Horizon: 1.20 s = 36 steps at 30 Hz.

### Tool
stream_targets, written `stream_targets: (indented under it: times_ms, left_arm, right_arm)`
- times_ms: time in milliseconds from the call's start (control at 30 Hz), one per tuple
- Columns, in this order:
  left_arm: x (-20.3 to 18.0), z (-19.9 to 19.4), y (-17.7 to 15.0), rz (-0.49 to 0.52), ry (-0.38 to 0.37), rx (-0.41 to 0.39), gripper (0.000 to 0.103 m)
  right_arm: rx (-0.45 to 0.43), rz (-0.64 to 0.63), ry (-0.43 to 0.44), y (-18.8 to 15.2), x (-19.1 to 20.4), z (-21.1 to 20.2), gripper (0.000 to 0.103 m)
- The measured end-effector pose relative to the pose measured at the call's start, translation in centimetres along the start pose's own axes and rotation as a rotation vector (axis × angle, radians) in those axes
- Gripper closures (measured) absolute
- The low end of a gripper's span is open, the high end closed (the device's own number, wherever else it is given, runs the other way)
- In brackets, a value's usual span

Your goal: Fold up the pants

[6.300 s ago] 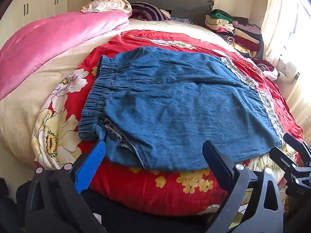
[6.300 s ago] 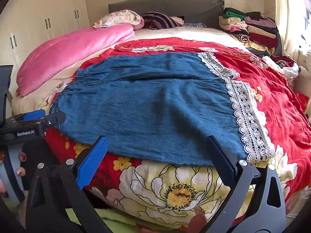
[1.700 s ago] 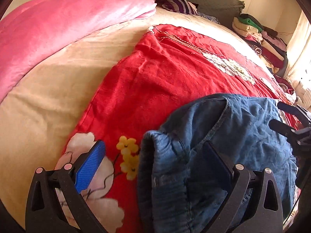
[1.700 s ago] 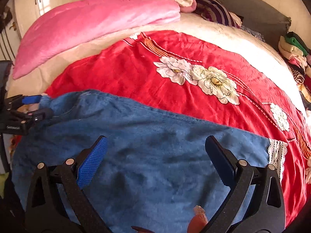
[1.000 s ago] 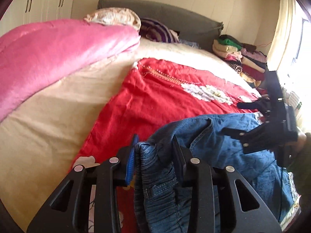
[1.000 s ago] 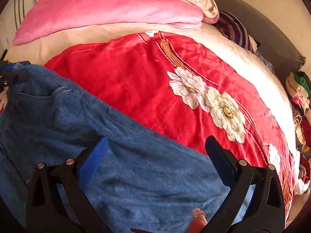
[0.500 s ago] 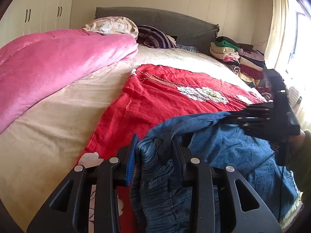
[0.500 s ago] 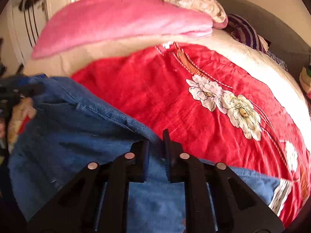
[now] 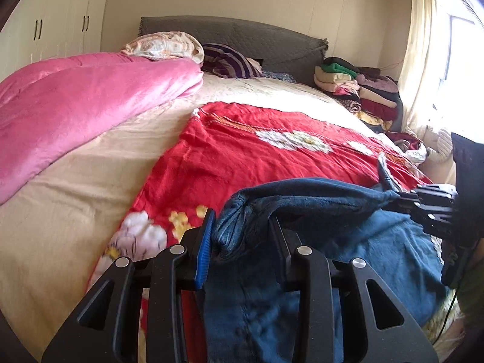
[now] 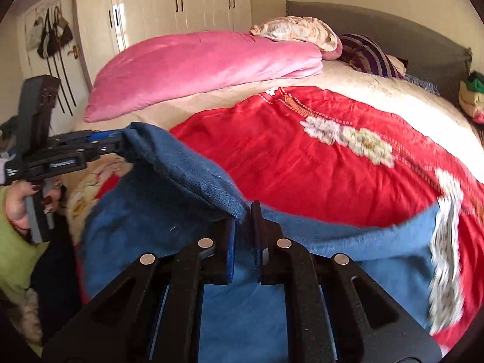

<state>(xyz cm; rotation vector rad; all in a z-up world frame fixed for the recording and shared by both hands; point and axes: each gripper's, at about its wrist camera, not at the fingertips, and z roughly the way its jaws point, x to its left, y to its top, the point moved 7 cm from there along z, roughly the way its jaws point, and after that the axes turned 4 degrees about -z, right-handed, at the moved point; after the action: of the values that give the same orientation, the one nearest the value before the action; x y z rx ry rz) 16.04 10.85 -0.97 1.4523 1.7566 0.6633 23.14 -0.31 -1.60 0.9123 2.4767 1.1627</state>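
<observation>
The blue denim pants (image 9: 348,242) with white lace hems (image 10: 447,260) lie on the red floral blanket (image 9: 257,151). My left gripper (image 9: 242,227) is shut on the bunched waistband corner and holds it up. My right gripper (image 10: 243,216) is shut on the far edge of the pants (image 10: 193,178) and lifts it. The raised edge stretches between the two grippers above the bed. The right gripper also shows in the left wrist view (image 9: 399,195), and the left gripper in the right wrist view (image 10: 121,145).
A pink quilt (image 9: 84,103) lies along the left of the bed, with pillows (image 9: 227,60) at the grey headboard. Folded clothes (image 9: 357,90) are stacked at the far right. White wardrobes (image 10: 181,9) stand beyond the bed's left side.
Both grippers closed on the far edge of the pants and have lifted it off the blanket, pulling it back toward the near side of the bed.
</observation>
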Motion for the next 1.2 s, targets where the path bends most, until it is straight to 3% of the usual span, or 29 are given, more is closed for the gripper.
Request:
stream_targets:
  times_ms: [200, 500, 800, 1000, 1067, 1200]
  left_arm:
    - [-0.7, -2.6, -2.6, 0.033, -0.022, 0.022, 0.069]
    - [-0.5, -5.8, -6.4, 0.033, -0.045, 0.078, 0.069]
    - [0.1, -6.4, -8.7, 0.054, -0.022, 0.159, 0.066]
    - [2.1, -5.9, -10.8, -0.010, -0.003, 0.227, 0.061]
    - [2.7, -6.3, -10.9, -0.025, 0.005, 0.228, 0.056]
    - [3.7, -8.4, -9.8, -0.061, 0.024, 0.181, 0.056]
  right_arm:
    - [-0.030, 0.054, 0.058, -3.1, 3.3, -3.4, 0.098]
    - [0.000, 0.010, 0.122, -6.2, 8.2, -6.0, 0.098]
    - [0.079, -0.048, 0.111, -9.3, 10.6, -5.1, 0.098]
    - [0.117, -0.076, 0.135, -10.8, 11.8, -4.6, 0.098]
    - [0.131, -0.075, 0.135, -11.0, 11.9, -4.2, 0.098]
    - [0.149, -0.075, 0.146, -11.6, 12.2, -3.7, 0.098]
